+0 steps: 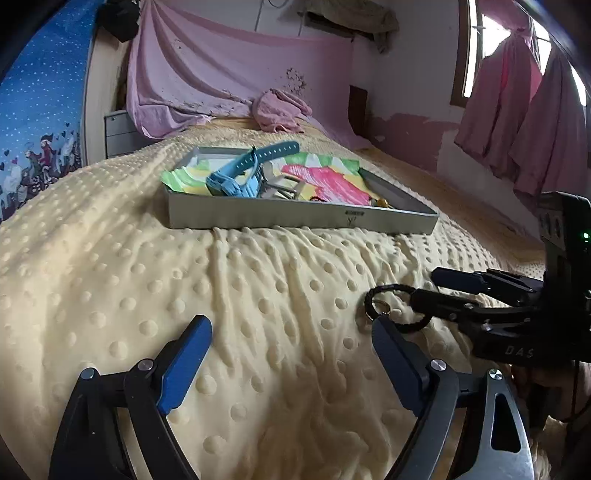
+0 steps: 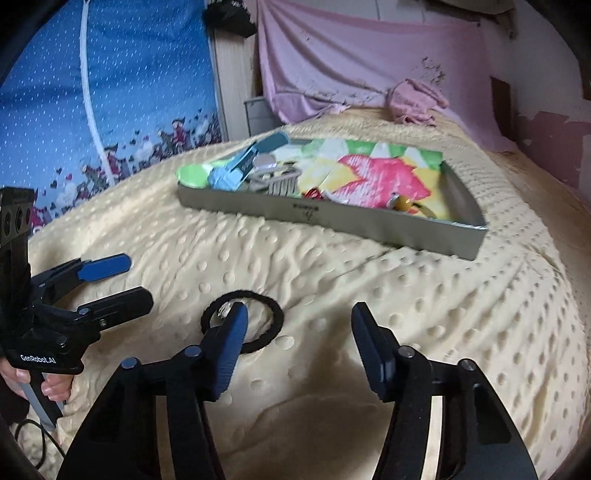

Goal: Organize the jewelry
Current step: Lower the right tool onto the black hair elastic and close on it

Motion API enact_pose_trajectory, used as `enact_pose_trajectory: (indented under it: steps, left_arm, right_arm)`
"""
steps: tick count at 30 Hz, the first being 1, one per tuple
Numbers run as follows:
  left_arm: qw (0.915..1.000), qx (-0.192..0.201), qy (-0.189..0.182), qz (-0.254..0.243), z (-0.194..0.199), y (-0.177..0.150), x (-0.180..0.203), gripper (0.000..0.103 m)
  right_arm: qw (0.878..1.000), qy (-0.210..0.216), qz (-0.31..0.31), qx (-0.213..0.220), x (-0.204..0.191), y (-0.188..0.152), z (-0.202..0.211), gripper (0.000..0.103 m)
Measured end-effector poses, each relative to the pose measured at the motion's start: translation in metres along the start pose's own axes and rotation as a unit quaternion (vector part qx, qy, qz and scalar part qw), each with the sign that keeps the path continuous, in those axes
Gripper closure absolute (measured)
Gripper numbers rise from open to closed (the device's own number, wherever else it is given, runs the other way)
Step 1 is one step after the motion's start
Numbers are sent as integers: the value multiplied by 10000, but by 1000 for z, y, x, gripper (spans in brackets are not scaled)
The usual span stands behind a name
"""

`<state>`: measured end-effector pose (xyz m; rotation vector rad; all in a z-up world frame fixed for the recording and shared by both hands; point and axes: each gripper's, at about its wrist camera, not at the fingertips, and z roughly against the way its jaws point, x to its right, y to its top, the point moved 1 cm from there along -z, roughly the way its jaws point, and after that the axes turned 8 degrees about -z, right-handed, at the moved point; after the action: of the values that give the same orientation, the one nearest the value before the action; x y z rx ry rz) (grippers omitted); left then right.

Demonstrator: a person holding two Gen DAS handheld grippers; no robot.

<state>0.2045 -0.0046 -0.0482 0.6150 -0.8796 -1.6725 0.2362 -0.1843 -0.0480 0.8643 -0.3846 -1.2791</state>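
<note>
A home bedroom — bed under a dotted cream blanket [image 1: 184, 295], pink curtains [image 1: 517, 110], draped pink sheet [image 1: 221, 66].

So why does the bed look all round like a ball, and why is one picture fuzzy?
Both wrist views use fisheye lenses, so the yellow blanket bulges and the corners go dark. The right wrist view is blurrier: the tray looks smeared there. In the left wrist view the window glares white.

daylight from window [image 1: 491, 48] | soft shadows | fisheye-warped edges | right view blurred
</note>
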Motion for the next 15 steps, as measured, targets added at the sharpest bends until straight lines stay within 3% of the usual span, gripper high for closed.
enact_pose_trajectory:
  steps: [9,15]
  left_arm:
    - [9989,-261,-12,-396,-12,2,16,20]
    - [9980,-300,-187,-527,-16,5,21,25]
  right_arm:
    - [9985,-352,206,-361,-6,-2,-18,52]
    - [9969,-609,365,-333,-7,3,-20,63]
